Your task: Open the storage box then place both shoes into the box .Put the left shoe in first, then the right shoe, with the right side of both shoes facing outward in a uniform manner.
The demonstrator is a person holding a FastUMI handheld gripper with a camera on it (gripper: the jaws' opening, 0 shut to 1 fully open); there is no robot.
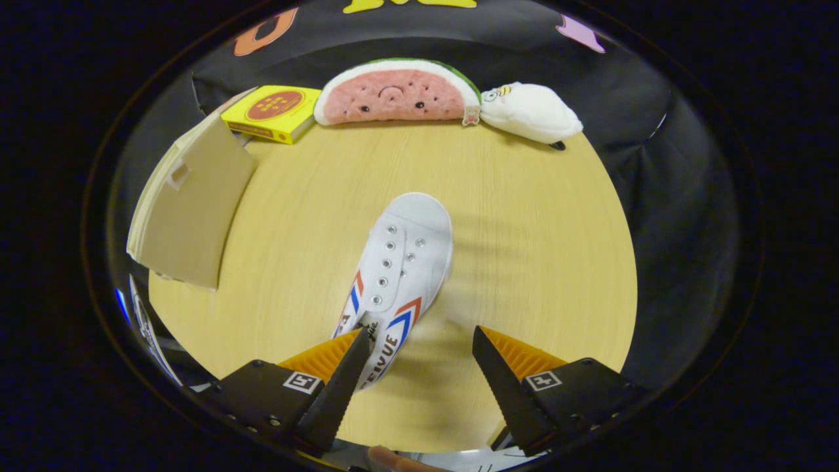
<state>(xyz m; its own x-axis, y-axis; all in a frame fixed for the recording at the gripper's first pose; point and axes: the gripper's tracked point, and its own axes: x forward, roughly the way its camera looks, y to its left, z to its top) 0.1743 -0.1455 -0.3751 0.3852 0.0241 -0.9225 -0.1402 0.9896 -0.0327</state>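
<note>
Jaws spread above table point(524, 216); one shoe point(400, 262) ahead, heel by left finger point(341, 387); one box point(190, 210).

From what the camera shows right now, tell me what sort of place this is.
Probably a staged test booth: a round wooden table against black cloth, holding props: a white shoe, a watermelon plush, a yellow box. The open tool hovers by the shoe.

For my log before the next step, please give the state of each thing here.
claw: open, gripping nothing
shoe: lying on the table, heel by one finger
box lid: raised, open
watermelon toy: resting at the table's far edge
</note>
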